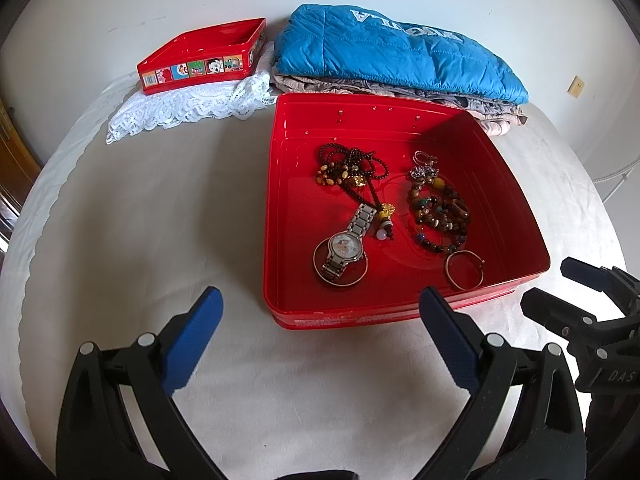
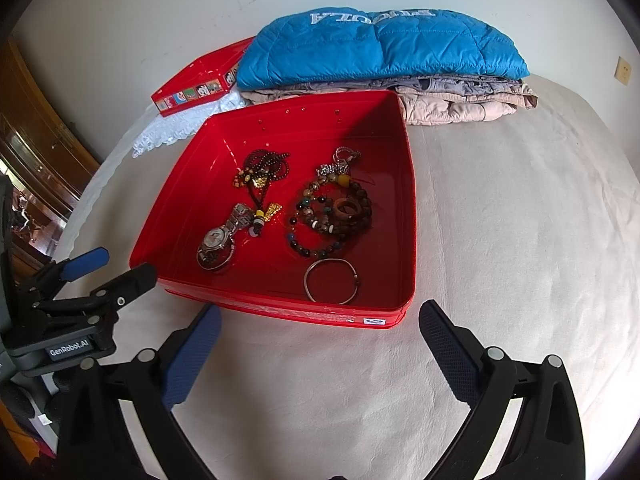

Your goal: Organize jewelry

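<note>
Jewelry [image 1: 396, 216] lies heaped inside my red tin [image 1: 520, 216]. Both my left gripper [image 1: 320, 312] and right gripper [image 2: 320, 328] gape empty; whether sorting starts or ends, I can't judge.

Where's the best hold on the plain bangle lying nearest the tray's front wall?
Probably the bangle's far arc, from above with the right tool, one finger inside the hoop and one outside. It lies flat, so only the thin rim offers grip, and its near arc sits close against the tray wall.
</note>
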{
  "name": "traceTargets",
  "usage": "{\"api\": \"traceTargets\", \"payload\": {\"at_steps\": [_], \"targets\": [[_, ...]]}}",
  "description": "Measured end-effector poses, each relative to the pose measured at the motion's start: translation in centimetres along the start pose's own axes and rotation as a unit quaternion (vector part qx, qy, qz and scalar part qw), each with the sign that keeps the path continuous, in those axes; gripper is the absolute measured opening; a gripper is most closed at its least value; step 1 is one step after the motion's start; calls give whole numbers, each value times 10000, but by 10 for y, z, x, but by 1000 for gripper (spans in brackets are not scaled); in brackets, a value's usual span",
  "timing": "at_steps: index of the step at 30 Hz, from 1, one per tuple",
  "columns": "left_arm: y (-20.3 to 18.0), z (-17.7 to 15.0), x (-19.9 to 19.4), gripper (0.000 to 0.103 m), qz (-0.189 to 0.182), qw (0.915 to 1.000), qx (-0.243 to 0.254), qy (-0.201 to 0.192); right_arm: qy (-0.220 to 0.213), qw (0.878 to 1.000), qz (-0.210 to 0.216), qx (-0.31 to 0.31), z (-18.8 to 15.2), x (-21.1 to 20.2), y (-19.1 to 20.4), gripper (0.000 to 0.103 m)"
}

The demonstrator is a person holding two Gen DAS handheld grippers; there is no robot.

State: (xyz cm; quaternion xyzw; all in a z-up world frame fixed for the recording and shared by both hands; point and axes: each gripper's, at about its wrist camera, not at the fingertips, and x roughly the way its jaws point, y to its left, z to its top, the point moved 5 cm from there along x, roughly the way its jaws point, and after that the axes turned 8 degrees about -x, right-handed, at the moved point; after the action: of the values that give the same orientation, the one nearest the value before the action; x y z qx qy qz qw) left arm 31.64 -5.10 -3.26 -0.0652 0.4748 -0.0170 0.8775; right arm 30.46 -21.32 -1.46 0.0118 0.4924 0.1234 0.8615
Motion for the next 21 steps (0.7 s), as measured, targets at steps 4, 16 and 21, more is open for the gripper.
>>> {"api": "traceTargets", "payload": {"at_steps": [4,16,21], "targets": [[0,0,0,97,4,10000,-1,-1,0,10000,-1,-4,0,0,-1,99],[3,0,2,97,19,10000,13,0,9,10000,0,-9,0,1,-1,99],[2,0,2,97,23,10000,18,5,13,10000,3,-12,0,1,-2,99]]}}
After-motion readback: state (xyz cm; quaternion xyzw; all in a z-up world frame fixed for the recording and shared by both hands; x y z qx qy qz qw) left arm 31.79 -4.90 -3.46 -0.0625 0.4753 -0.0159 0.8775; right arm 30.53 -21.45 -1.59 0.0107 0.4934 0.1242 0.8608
